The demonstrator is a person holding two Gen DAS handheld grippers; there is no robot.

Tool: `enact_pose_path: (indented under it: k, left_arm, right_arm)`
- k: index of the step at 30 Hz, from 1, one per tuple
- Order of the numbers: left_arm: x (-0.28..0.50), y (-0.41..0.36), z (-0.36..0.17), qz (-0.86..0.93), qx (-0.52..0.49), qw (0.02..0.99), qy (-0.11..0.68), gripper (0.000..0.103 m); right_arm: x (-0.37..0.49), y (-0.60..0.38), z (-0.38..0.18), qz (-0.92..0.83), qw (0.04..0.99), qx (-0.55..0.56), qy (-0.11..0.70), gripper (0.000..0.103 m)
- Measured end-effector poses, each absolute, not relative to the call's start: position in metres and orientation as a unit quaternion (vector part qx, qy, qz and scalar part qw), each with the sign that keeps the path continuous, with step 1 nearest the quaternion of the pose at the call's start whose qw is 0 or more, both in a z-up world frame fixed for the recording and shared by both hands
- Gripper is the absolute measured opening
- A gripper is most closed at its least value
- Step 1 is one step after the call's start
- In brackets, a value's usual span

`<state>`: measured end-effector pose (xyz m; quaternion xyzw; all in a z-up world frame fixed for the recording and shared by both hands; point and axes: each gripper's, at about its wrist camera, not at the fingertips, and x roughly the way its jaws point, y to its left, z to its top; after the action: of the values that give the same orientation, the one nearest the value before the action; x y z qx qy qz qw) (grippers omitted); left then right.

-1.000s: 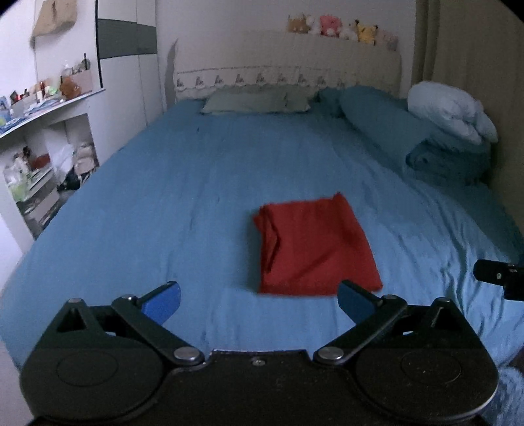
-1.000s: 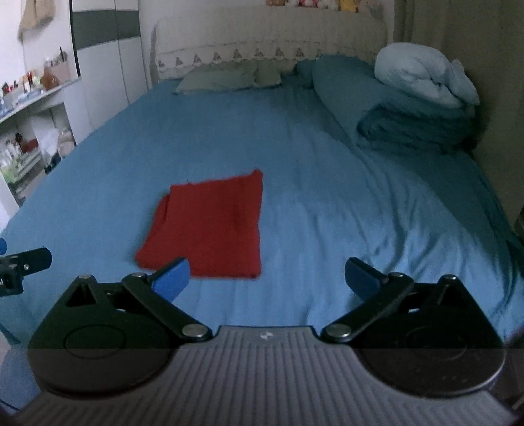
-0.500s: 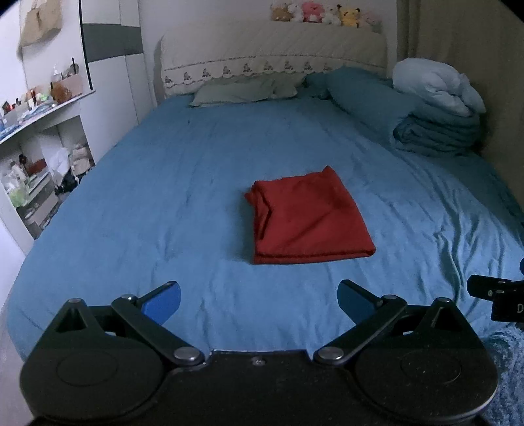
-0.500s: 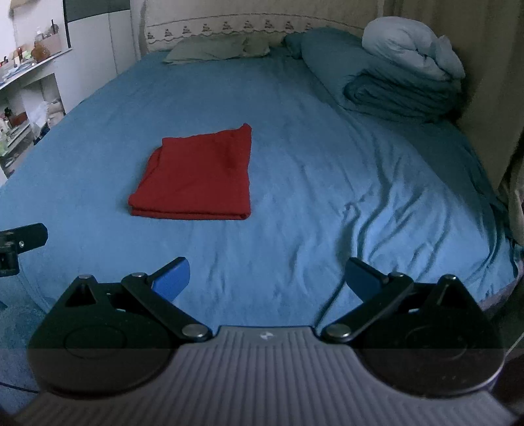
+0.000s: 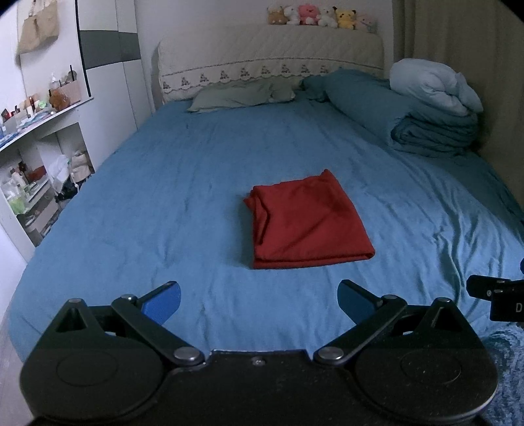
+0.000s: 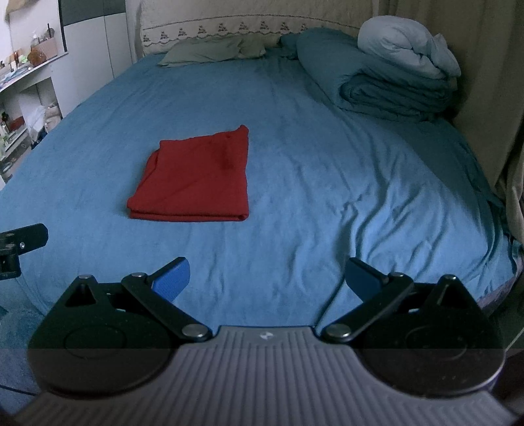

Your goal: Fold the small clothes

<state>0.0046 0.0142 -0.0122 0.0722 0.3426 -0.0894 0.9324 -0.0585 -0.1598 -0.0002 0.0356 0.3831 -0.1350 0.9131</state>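
Lying flat near the middle of a wide bed covered in a blue sheet point(image 5: 170, 183), a red cloth garment folded into a neat, roughly square stack point(image 5: 308, 219) rests by itself, well apart from everything else. In the right wrist view the same folded garment point(image 6: 196, 180) sits to the left of centre, its layered edges facing the foot of the bed. It looks light, soft and limp, so it would likely sag or come undone if lifted by a single corner. A safer hold, by this reading, is at the thick near edge, pinching all layers together, one gripper toward each end.

The left gripper point(image 5: 258, 296) hovers above the foot of the bed, pointing toward the headboard, its blue-padded fingers point(image 5: 162, 301) spread wide with nothing between them. The right gripper point(image 6: 267, 277) is held level beside it, also aimed up the bed, jaws released and empty. Neither touches the garment or the sheet. Each gripper's black body shows at the edge of the other's view.

At the far end lie a grey-green pillow point(image 5: 235, 98), a folded teal duvet point(image 5: 409, 127) topped with a pale blue bundle, and a row of small plush toys point(image 5: 317, 16) on the cream headboard. The fold appears complete.
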Motion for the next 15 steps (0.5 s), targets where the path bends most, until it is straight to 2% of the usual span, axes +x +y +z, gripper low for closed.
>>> enact_pose_path:
  k: [15]
  left_arm:
    - [-0.0001,0.0109,-0.0088,-0.086,0.081,0.935,0.334,0.103]
  right_arm:
    - [-0.0593,-0.1591,-0.0005,-0.140,0.913,0.038,0.380,0.103]
